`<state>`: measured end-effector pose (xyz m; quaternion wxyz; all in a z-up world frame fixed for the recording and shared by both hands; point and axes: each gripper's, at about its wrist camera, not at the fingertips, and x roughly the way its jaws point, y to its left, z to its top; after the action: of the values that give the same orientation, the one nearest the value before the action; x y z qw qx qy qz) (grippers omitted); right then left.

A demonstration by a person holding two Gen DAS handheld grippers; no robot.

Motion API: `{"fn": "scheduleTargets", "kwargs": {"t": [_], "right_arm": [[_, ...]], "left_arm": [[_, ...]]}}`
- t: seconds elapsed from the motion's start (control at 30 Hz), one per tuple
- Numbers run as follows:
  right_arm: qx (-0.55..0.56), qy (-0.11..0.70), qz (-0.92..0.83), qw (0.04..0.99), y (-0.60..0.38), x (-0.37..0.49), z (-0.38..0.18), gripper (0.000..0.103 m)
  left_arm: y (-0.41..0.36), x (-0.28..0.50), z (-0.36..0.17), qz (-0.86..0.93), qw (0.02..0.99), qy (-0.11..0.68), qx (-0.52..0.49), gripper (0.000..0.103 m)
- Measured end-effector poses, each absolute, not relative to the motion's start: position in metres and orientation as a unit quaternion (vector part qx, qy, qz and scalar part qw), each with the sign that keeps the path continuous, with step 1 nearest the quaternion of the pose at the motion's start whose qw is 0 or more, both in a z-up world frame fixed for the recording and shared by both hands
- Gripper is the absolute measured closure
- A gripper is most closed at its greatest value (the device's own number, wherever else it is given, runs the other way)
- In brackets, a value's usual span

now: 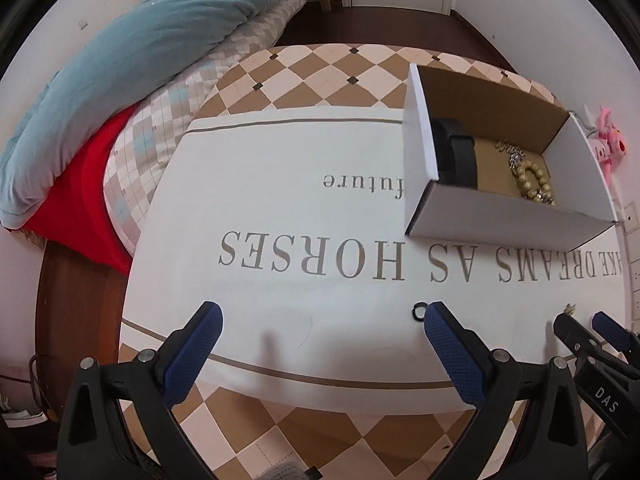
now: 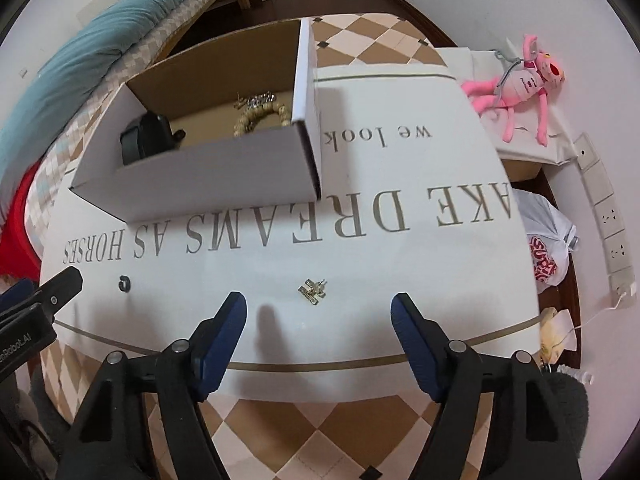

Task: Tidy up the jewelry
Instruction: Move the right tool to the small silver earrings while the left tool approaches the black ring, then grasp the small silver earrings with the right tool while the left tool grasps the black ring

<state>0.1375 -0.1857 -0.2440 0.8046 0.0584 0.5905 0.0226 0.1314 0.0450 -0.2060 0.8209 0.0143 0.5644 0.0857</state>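
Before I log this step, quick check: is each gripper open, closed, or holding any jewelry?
Left gripper: open, holding nothing; the small black ring lies by its right finger.
Right gripper: open, holding nothing; the earring lies on the cloth between its fingers.

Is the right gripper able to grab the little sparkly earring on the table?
Probably yes. The right gripper is open, and the earring lies on the bare cloth just ahead of its fingertips, with nothing in between.

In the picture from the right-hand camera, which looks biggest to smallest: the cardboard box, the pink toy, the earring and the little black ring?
1. cardboard box
2. pink toy
3. earring
4. black ring

The toy lies farther from the camera, so it may really be bigger than it looks. The earring only slightly outsizes the ring.
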Motion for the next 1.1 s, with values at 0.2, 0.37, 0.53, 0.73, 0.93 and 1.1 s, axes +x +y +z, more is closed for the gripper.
{"fn": "scheduleTargets", "kwargs": {"t": [0.2,0.37,0.53,0.73,0.93,1.1], "right_arm": [[0.035,0.578,0.021,0.815,-0.175,0.138,-0.249,0.044],[0.005,0.563,0.015,0.826,-0.166,0.137,-0.247,0.081],[-0.005,0.555,0.017,0.832,-0.165,0.134,-0.246,0.089],[0.022,0.553,0.022,0.833,-0.169,0.128,-0.24,0.089],[0.037,0.551,0.017,0.833,-0.175,0.13,-0.234,0.09],[0.046,0.554,0.01,0.831,-0.182,0.134,-0.235,0.09]], "left_arm": [[0.047,0.129,-0.214,0.084,0.816,0.572,0.02,0.0],[0.044,0.127,-0.218,0.08,0.813,0.576,0.024,0.0],[0.041,0.126,-0.219,0.074,0.815,0.573,0.03,0.0],[0.039,0.127,-0.218,0.052,0.818,0.573,0.012,0.0],[0.026,0.133,-0.223,0.011,0.817,0.577,-0.001,0.003],[0.012,0.137,-0.233,-0.006,0.809,0.588,0.011,0.049]]}}
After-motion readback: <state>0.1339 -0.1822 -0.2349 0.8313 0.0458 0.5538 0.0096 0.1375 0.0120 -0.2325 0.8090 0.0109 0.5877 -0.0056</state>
